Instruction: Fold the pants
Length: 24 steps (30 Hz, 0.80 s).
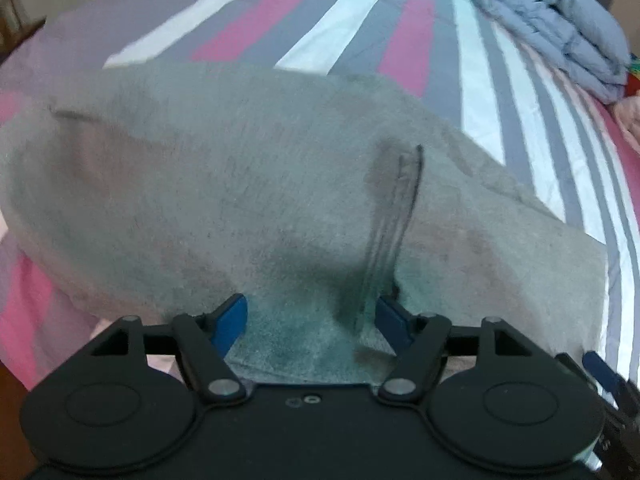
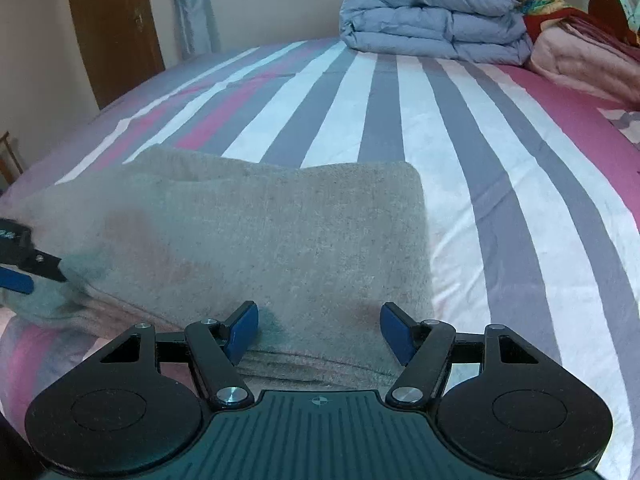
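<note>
Grey pants (image 1: 224,184) lie folded in layers on the striped bed sheet (image 1: 404,28). My left gripper (image 1: 312,320) hovers low over their near edge, jaws apart. A raised ridge of cloth with a dark seam (image 1: 404,200) runs in between the blue pads (image 1: 232,318), close to the right one; neither pad presses on it. In the right wrist view the pants (image 2: 280,236) form a thick stacked block. My right gripper (image 2: 320,332) stands open just over the near right corner, pads clear of the cloth. The left gripper's fingertip (image 2: 18,282) shows at the pants' left end.
A folded blue-grey duvet (image 2: 432,20) sits at the far side of the bed, with pink and red bedding (image 2: 584,56) beside it. A brown door (image 2: 112,24) stands at the back left. Striped sheet (image 2: 500,184) stretches bare to the right of the pants.
</note>
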Each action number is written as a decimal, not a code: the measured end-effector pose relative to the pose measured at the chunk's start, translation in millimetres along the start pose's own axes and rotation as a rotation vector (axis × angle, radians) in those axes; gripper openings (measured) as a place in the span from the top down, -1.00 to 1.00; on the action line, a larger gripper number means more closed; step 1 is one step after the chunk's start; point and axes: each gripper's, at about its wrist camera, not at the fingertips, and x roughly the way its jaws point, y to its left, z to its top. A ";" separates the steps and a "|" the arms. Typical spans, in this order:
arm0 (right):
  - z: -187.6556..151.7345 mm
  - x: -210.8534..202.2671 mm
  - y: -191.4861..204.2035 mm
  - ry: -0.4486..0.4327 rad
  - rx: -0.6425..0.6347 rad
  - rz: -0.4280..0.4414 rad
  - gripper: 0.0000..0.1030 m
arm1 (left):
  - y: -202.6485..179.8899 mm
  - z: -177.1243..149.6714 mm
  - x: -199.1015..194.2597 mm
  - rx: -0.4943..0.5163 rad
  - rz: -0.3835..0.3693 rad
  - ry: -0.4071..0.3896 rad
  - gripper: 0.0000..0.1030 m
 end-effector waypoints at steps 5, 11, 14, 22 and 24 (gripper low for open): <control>2.0 -3.2 -4.4 0.001 0.046 0.040 -0.31 | 16.2 0.7 -16.1 -0.068 0.046 -0.043 -0.17; -0.6 -5.9 -2.9 -0.004 0.050 0.047 -0.31 | 27.3 6.1 -13.4 -0.161 -0.083 -0.004 -0.39; -0.1 -5.4 -3.1 -0.003 0.054 0.051 -0.32 | 17.3 7.1 -5.0 -0.168 -0.163 0.041 0.02; -0.6 -5.5 -4.5 -0.003 0.062 0.053 -0.32 | -0.1 2.4 16.1 -0.221 -0.239 0.108 0.28; -1.4 -5.0 -4.6 -0.006 0.062 0.051 -0.32 | -4.5 0.5 18.4 -0.198 -0.234 0.093 0.48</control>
